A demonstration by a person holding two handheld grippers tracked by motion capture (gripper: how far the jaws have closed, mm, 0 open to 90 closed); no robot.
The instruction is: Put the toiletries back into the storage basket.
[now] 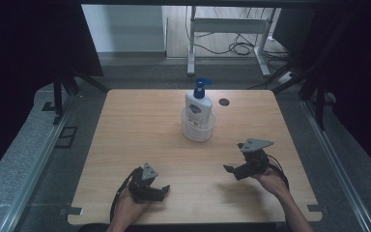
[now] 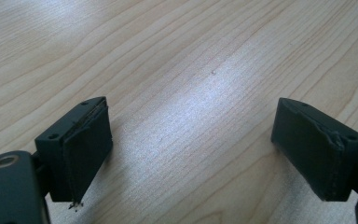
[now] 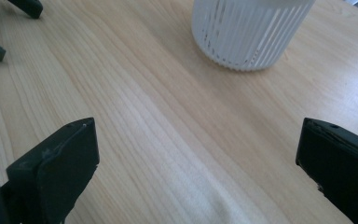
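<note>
Both the left gripper [image 1: 162, 189] and right gripper [image 1: 232, 169] have jaws wide open holding nothing, and the pump bottle [image 1: 198, 104] stands in the white ribbed basket [image 3: 251, 35] mid-table, so a sideways bump could tip it; the bottle's label is too small to read.

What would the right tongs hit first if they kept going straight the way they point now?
Most likely the white ribbed basket holding the pump bottle. It stands ahead of the open right tongs, slightly off to one side, with bare table between, so they might only graze it.
</note>
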